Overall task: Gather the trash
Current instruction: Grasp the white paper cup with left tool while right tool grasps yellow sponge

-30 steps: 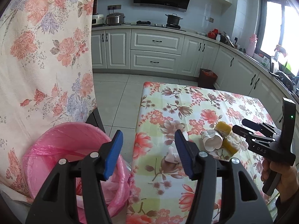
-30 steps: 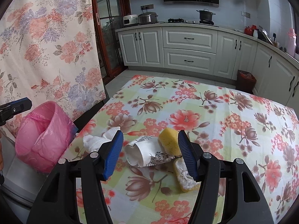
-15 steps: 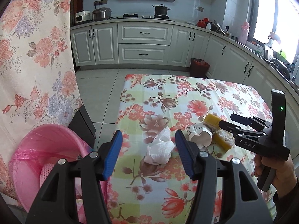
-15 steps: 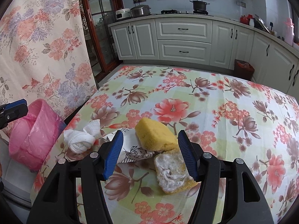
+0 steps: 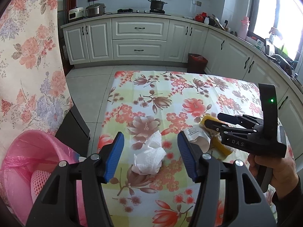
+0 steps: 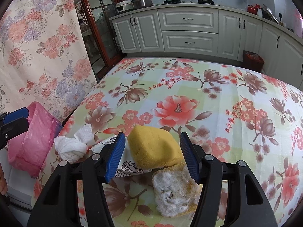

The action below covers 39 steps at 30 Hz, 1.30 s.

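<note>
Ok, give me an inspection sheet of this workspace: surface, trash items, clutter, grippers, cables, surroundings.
Surface: table under a floral tablecloth, trash grouped near its front left corner.
Job's things: crumpled white tissue; paper cup lying on its side; yellow sponge piece; second sponge piece with a white, soiled face; pink-lined bin beside the table.
Clutter: nothing seen on the table beyond the trash.
Grippers: left gripper open, the tissue between its fingers, not pressed; right gripper closing around the yellow sponge piece, pads not yet pressing.
Cables: nothing seen.
Surroundings: white kitchen cabinets, pots on the counter, floral curtain, small red bin on the floor.
</note>
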{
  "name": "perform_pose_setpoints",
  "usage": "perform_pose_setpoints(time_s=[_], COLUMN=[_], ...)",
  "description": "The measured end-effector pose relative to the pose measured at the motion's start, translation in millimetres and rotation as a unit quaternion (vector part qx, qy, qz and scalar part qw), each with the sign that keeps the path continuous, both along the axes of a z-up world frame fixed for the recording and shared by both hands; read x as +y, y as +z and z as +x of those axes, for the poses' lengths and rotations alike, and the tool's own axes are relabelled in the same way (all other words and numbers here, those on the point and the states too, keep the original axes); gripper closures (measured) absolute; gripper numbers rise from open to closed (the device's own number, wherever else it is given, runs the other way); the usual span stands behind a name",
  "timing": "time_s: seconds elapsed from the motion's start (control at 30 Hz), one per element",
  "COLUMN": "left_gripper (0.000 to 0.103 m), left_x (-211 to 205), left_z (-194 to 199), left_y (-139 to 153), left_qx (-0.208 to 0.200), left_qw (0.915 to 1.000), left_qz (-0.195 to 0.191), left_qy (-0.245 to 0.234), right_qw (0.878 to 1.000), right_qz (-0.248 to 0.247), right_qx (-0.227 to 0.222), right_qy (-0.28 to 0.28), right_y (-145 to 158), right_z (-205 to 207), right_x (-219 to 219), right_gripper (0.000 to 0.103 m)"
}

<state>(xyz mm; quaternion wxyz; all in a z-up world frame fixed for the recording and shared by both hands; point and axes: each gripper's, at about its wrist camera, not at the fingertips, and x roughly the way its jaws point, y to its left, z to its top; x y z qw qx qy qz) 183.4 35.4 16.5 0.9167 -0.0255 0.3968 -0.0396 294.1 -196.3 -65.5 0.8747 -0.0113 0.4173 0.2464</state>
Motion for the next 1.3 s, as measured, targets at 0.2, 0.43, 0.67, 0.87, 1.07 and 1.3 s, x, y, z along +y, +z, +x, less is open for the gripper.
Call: perform_pose_setpoints(time_s=[0.2, 0.43, 0.67, 0.87, 1.07, 1.3], left_gripper=[0.045, 0.044, 0.044, 0.044, 0.044, 0.045], left_x=[-7.1, -18.7, -39.9, -61.7, -77.8, -84.2], left_z=[6.2, 13.0, 21.4, 31.6, 44.2, 51.8], left_y=[-4.6, -14.7, -27.3, -41.2, -59.1, -71.3], left_qx=[0.004, 0.014, 0.025, 0.041, 0.063, 0.079], left_qw=[0.9999, 0.9996, 0.9983, 0.9958, 0.9931, 0.9921], left_qz=[-0.005, -0.013, -0.022, -0.033, -0.042, -0.038], left_qy=[-0.01, -0.022, -0.047, -0.074, -0.089, -0.09], right_qw=[1.0, 1.0, 1.0, 0.999, 0.999, 0.998], right_qz=[-0.001, -0.002, 0.008, 0.017, 0.025, 0.03], right_qx=[0.007, -0.007, -0.018, -0.026, -0.037, -0.05], right_qy=[0.01, 0.008, -0.007, -0.021, -0.024, -0.028], right_y=[-5.8, -2.1, 5.7, 13.4, 23.8, 36.1], right_z=[1.2, -4.3, -6.4, -7.3, -10.4, -18.6], right_x=[0.8, -7.5, -28.1, -43.4, -49.3, -57.0], right_gripper=[0.062, 0.07, 0.071, 0.071, 0.071, 0.071])
